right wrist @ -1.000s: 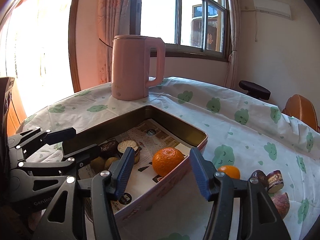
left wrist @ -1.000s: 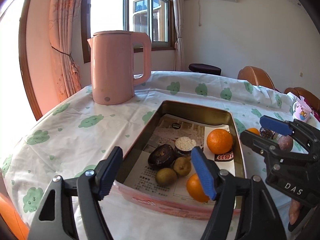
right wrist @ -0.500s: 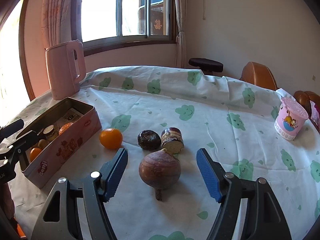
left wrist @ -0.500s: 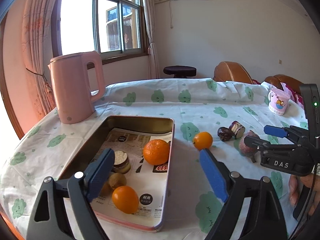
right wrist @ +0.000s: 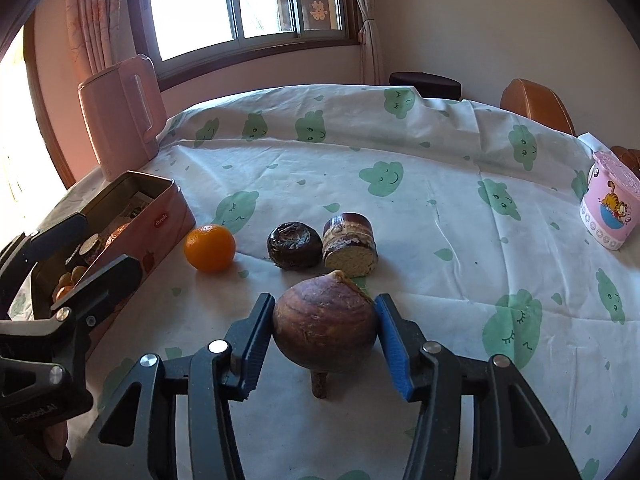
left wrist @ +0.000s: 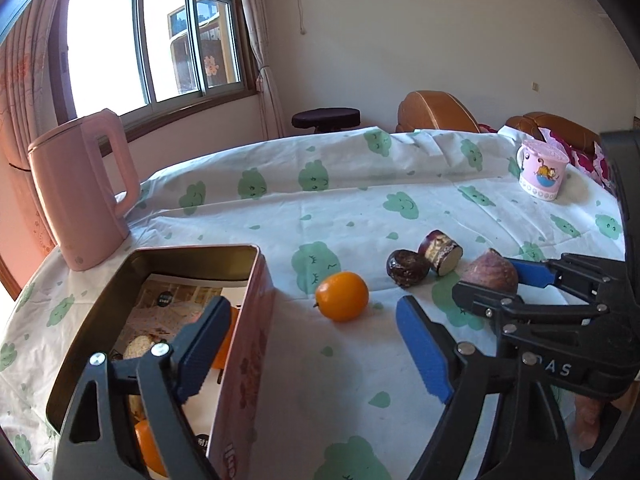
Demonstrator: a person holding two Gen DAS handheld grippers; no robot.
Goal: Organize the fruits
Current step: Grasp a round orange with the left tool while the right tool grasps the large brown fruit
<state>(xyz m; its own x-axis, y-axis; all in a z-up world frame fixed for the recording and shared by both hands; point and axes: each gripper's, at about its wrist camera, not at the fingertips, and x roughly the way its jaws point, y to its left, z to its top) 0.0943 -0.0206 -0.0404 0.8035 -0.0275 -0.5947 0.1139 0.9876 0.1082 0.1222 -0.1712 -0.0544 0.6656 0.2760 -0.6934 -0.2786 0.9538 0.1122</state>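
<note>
Brown round fruit (right wrist: 324,330) sits on the table (right wrist: 440,184) near the front edge, stem stub pointing at me. My right gripper (right wrist: 324,338) brackets it at its widest part, pads touching or just off the skin, can't tell if it's clamped yet. Looks hard-shelled, smooth, fairly heavy, so I judge it could roll or slip; grip the middle, not the stem. Orange (right wrist: 209,248) and two dark cut pieces (right wrist: 294,245) lie behind, towards the tin (right wrist: 160,216) at the left edge. Left gripper (left wrist: 308,354) hangs wide open, empty, beside the tin
</note>
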